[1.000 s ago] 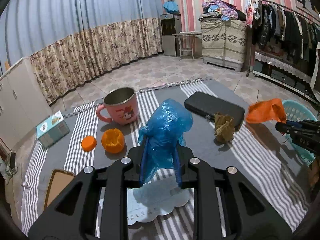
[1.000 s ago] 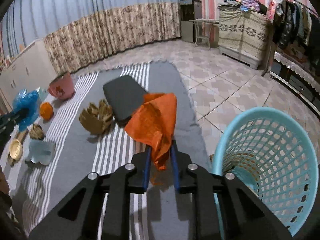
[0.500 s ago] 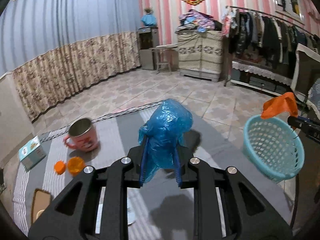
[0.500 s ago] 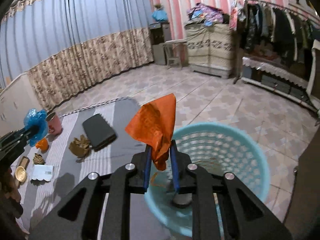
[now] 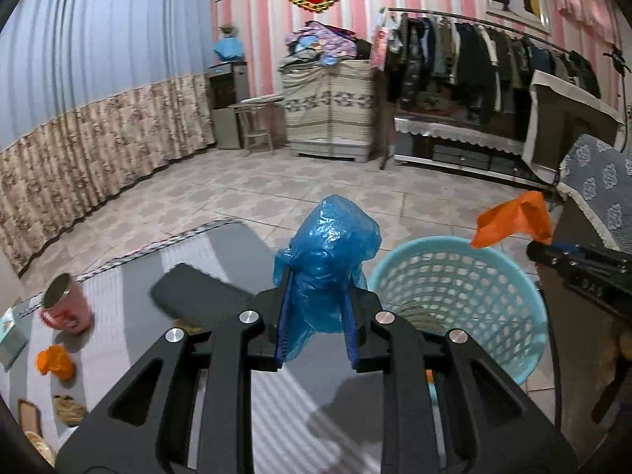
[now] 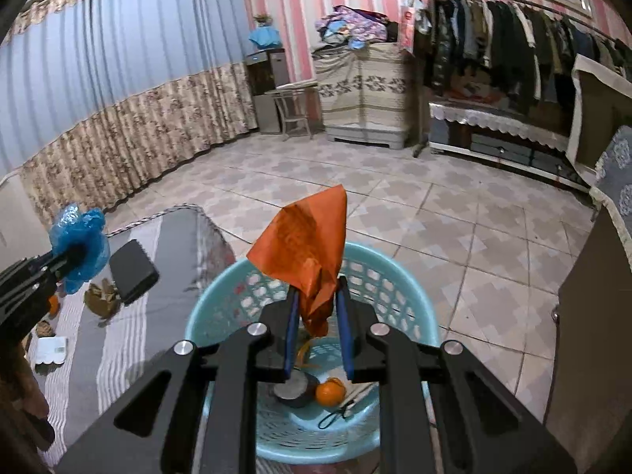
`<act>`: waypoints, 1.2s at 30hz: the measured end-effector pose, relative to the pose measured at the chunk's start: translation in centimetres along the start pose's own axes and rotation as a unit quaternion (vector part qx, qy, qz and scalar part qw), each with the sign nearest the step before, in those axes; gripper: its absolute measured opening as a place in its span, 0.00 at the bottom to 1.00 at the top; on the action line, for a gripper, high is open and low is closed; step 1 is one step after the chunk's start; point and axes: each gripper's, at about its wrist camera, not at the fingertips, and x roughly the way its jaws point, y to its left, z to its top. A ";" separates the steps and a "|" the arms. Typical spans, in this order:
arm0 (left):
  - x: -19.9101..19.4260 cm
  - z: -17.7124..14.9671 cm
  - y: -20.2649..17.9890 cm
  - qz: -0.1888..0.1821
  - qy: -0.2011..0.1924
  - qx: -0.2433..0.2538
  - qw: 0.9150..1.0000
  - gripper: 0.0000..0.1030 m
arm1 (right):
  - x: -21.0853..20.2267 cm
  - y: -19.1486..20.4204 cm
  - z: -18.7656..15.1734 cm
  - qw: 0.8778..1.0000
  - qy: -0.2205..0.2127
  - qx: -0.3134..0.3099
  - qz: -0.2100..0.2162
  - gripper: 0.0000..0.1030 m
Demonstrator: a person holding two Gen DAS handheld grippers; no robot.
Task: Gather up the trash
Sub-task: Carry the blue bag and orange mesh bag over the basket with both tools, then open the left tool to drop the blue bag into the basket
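My left gripper (image 5: 316,316) is shut on a crumpled blue plastic bag (image 5: 330,260) and holds it above the table's right end, beside the light blue basket (image 5: 466,272). My right gripper (image 6: 316,316) is shut on an orange wrapper (image 6: 308,245) and holds it over the basket (image 6: 399,288) on the floor. The basket holds an orange peel (image 6: 330,391), a dark round lid and thin scraps. The blue bag also shows in the right wrist view (image 6: 79,241), and the orange wrapper in the left wrist view (image 5: 513,223).
The striped grey table (image 5: 130,296) carries a black case (image 5: 197,300), a pink mug (image 5: 65,308), orange peels (image 5: 55,361), a brown crumpled paper (image 6: 100,296) and a white card (image 6: 49,349). A dark cabinet (image 6: 592,335) stands right of the basket. Tiled floor lies beyond.
Both grippers have swung right from the table toward the basket, each still holding its trash. The right gripper now hangs over the basket's opening, and the left has come beside it.
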 end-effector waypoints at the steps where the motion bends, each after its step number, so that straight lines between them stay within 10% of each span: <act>1: 0.3 0.0 -0.6 -0.004 0.001 0.002 1.000 0.20 | 0.2 -0.4 -0.1 1.000 0.001 0.004 -0.004 0.18; 20: 7.5 -0.8 -8.6 -0.086 0.029 0.018 0.996 0.24 | 2.2 -2.6 -1.5 0.999 0.009 0.044 0.001 0.18; 36: 2.4 -0.3 -2.1 0.003 -0.013 -0.014 1.000 0.82 | 4.6 0.1 -1.8 0.999 0.049 0.019 -0.003 0.18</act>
